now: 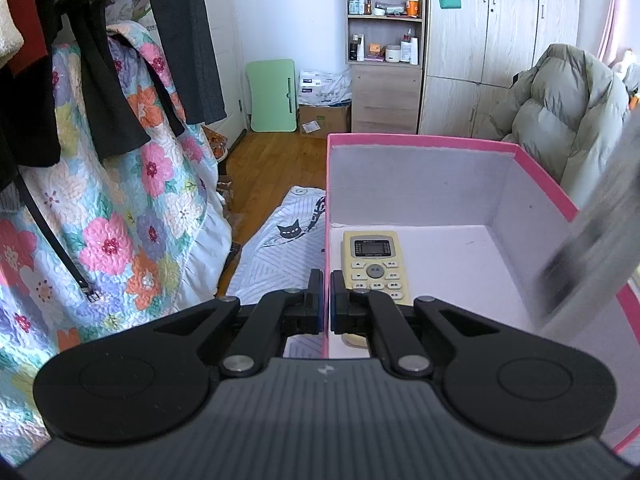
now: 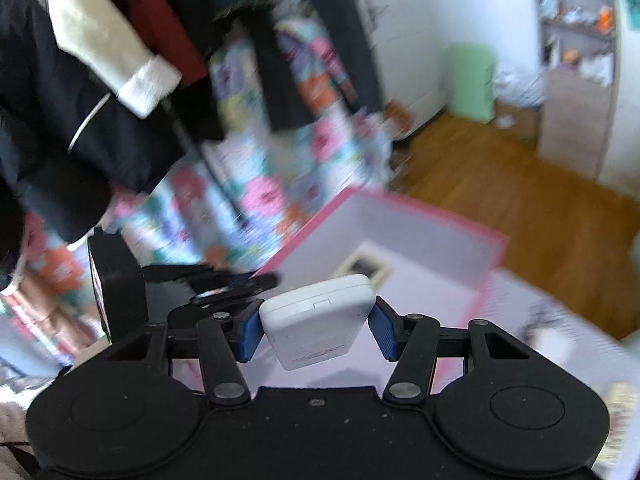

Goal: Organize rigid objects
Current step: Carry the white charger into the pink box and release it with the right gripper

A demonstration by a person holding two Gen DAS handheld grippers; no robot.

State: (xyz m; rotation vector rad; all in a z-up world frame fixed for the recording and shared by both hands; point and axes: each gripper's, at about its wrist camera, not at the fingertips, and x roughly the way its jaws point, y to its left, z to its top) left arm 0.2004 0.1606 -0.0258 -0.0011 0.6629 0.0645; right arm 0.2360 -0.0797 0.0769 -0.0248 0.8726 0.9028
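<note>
A pink box (image 1: 420,141) with a white inside stands in front of me. A cream remote control (image 1: 375,264) lies on its floor by the left wall. My left gripper (image 1: 326,300) is shut on the box's left wall, one finger inside and one outside. My right gripper (image 2: 316,326) is shut on a white rectangular device (image 2: 318,322) and holds it above the pink box (image 2: 420,208); this view is blurred. The remote (image 2: 362,268) shows beyond the device. A blurred grey shape (image 1: 592,236) crosses the right of the left wrist view.
A floral quilt (image 1: 132,208) and dark hanging clothes (image 1: 100,80) fill the left. A cat-print cloth (image 1: 280,248) lies under the box. Wooden floor (image 1: 276,164), a shelf unit (image 1: 384,40), wardrobe (image 1: 500,52) and a padded jacket (image 1: 560,112) stand behind.
</note>
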